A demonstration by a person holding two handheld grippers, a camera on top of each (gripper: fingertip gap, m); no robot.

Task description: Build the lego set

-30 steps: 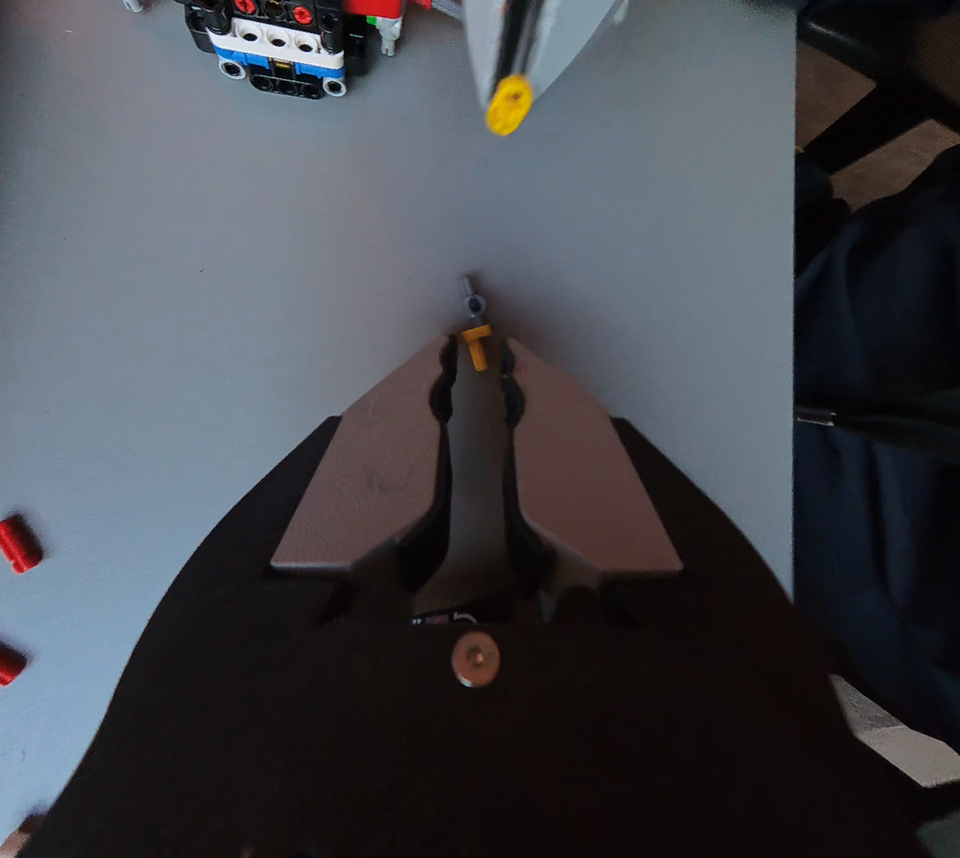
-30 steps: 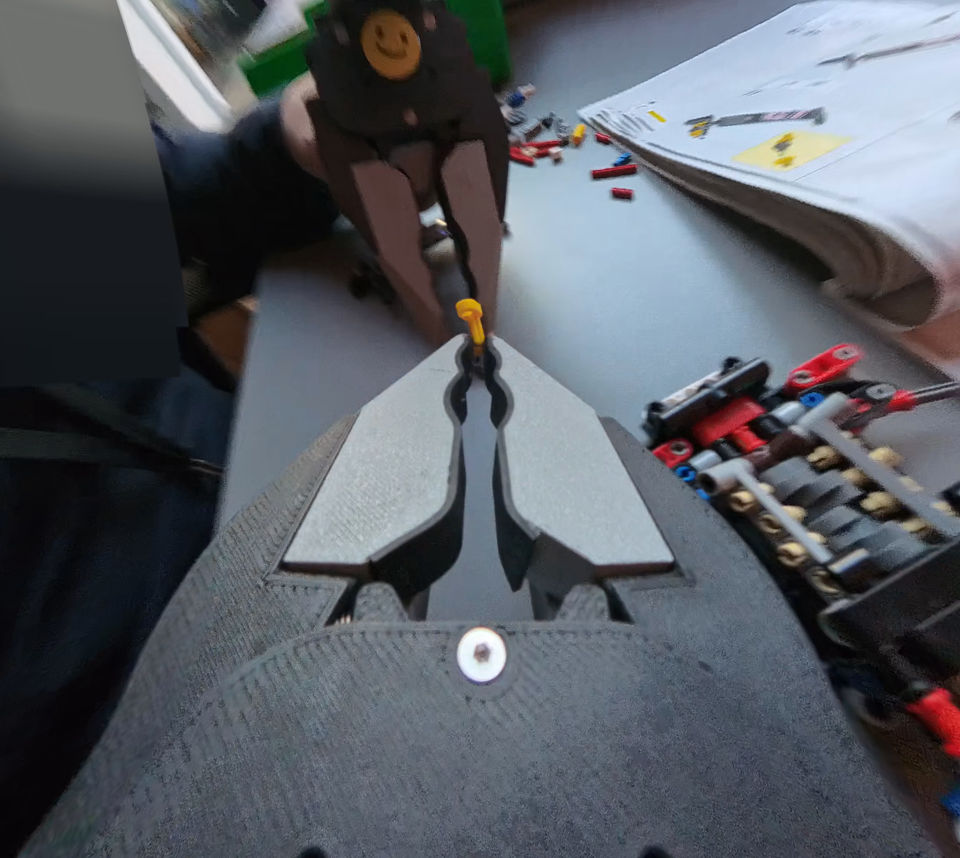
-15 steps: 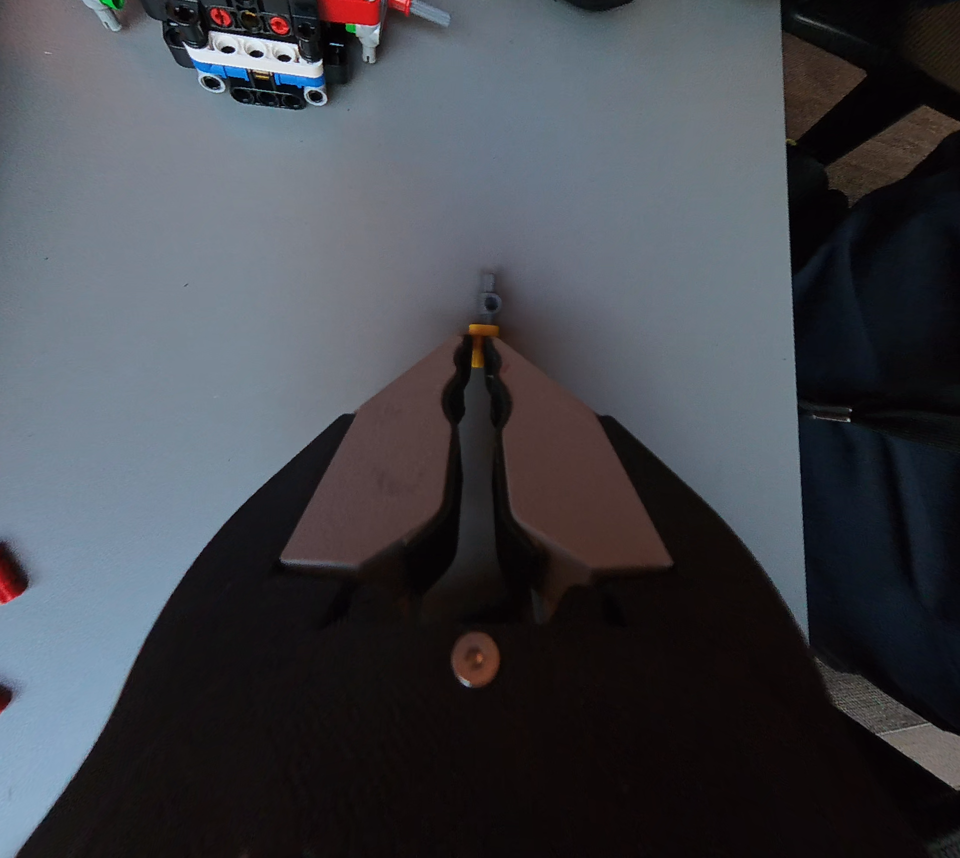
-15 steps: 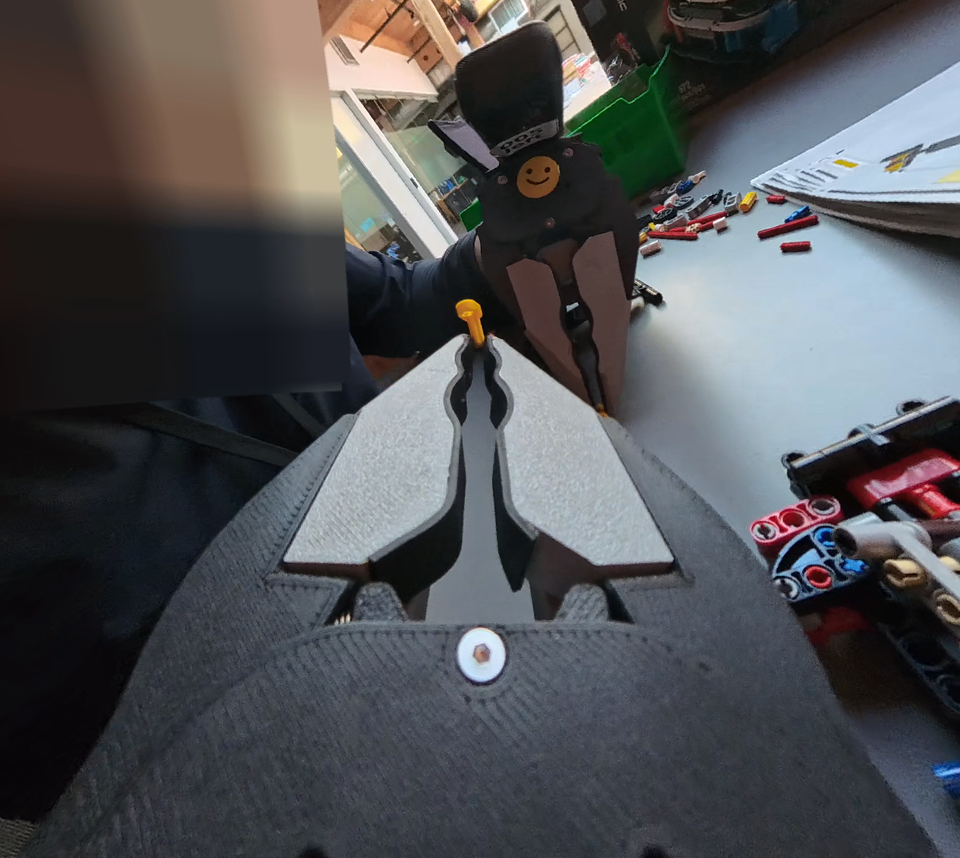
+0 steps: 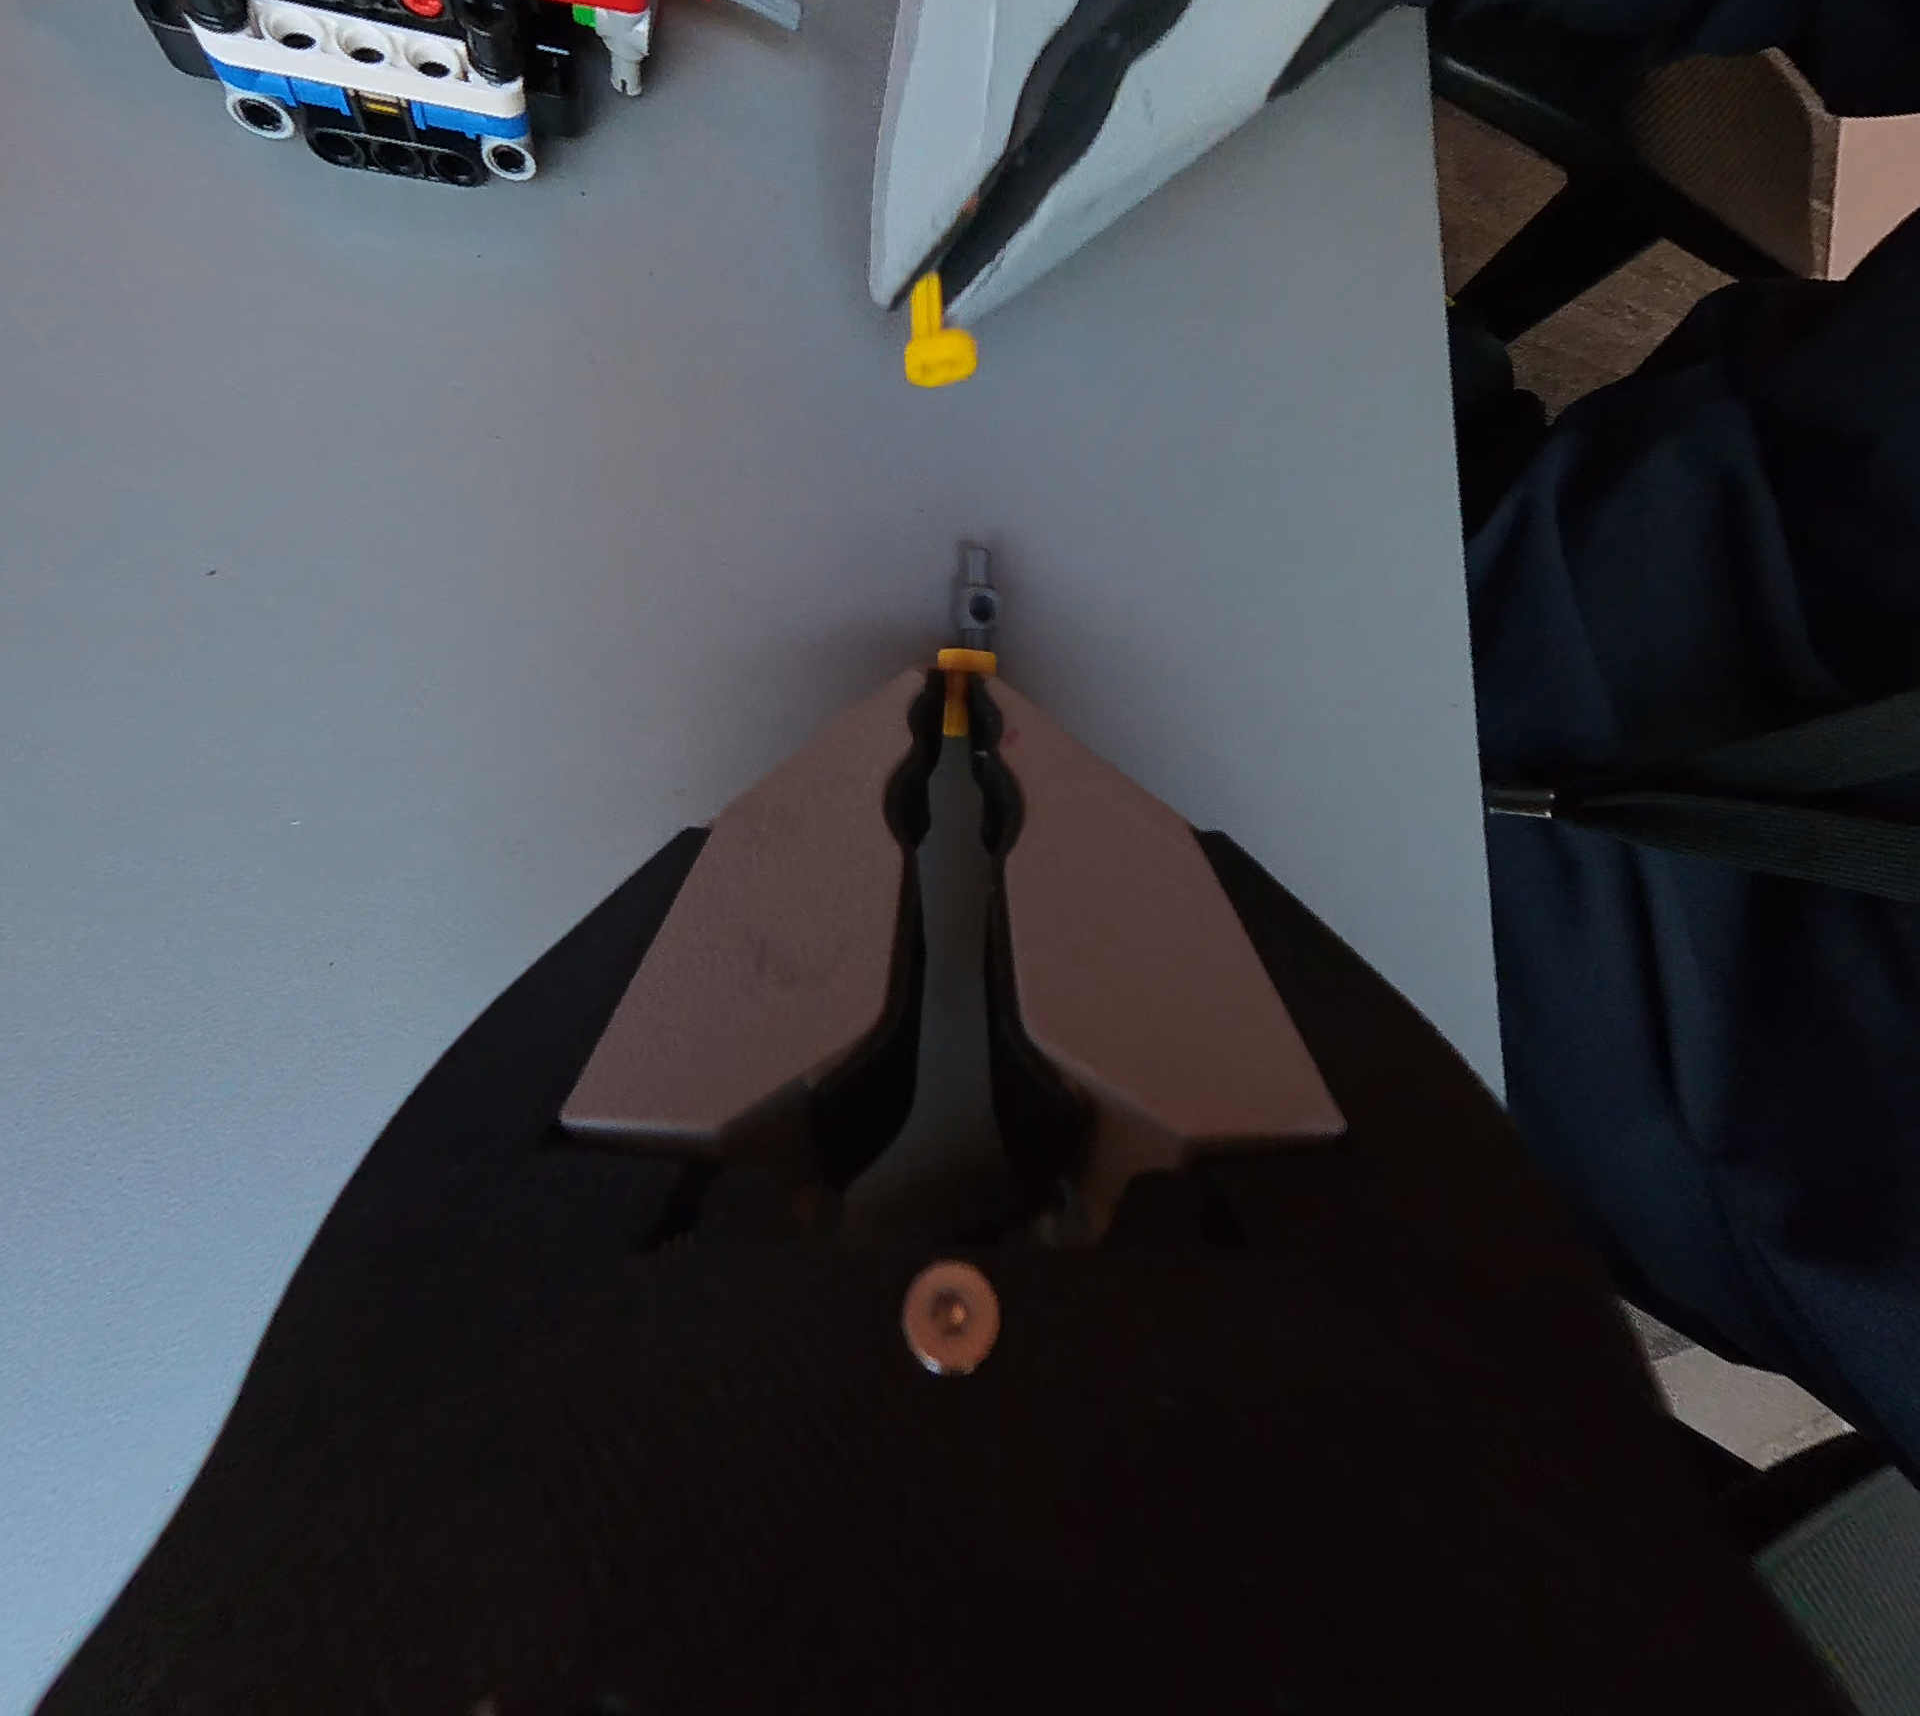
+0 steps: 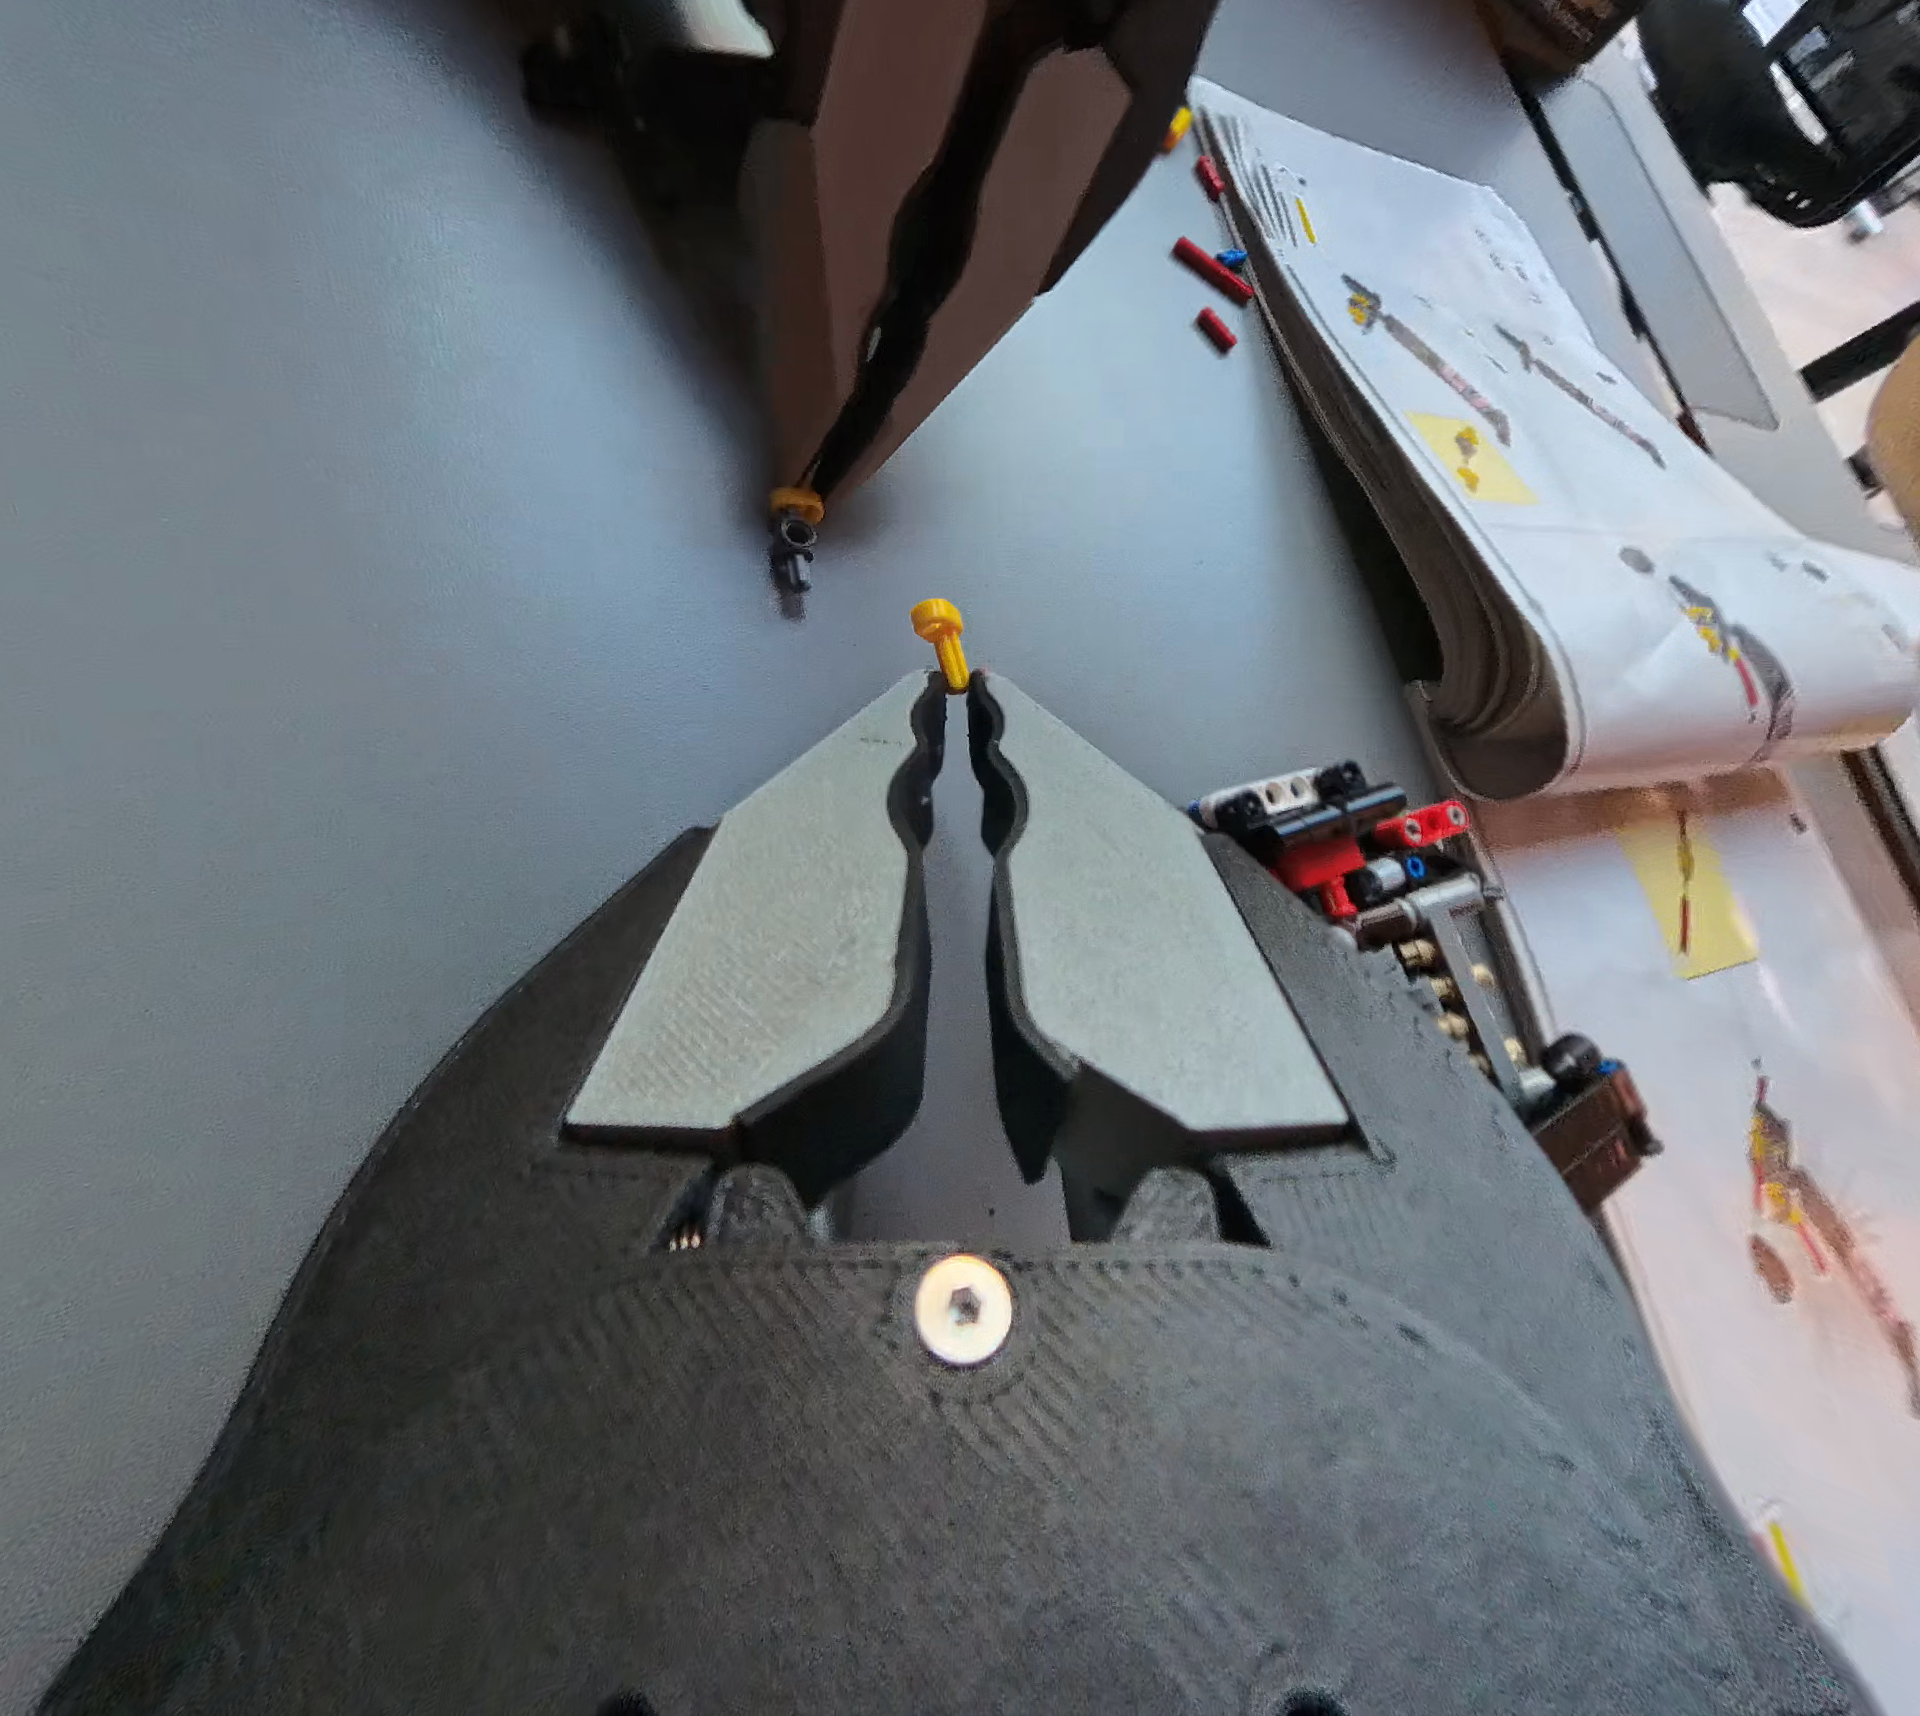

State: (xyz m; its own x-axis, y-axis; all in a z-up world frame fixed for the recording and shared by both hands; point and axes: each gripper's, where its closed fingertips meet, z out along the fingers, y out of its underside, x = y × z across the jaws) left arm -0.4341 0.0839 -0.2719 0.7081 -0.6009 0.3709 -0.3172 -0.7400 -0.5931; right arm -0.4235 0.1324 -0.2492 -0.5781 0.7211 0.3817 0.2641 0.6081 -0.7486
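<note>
My left gripper (image 5: 961,679) is shut on the shaft of a small yellow pin (image 5: 958,695) low over the grey table (image 5: 416,627). The pin's flat head sticks out past the fingertips. A small grey connector (image 5: 975,598) sits right at that head. My right gripper (image 6: 956,681) is shut on a second yellow pin (image 6: 940,632), head forward. In the left wrist view the right gripper (image 5: 935,284) hangs above with its pin (image 5: 938,347) pointing at my left fingertips. In the right wrist view the left gripper (image 6: 805,490) and the connector (image 6: 795,549) are just ahead and to the left.
A black, red, white and blue brick assembly (image 5: 343,4) stands on the table at the far left, and also shows in the right wrist view (image 6: 1340,845). An open instruction booklet (image 6: 1558,471) and loose red pieces (image 6: 1210,274) lie beyond. The table edge (image 5: 1449,523) and a person's dark clothing are to the right. Some 6 cm of space lies between my two pairs of fingers.
My left jaws closed on the yellow pin that lay between them by the grey connector. My right gripper swung away with its pin, then came back toward the left fingertips.
</note>
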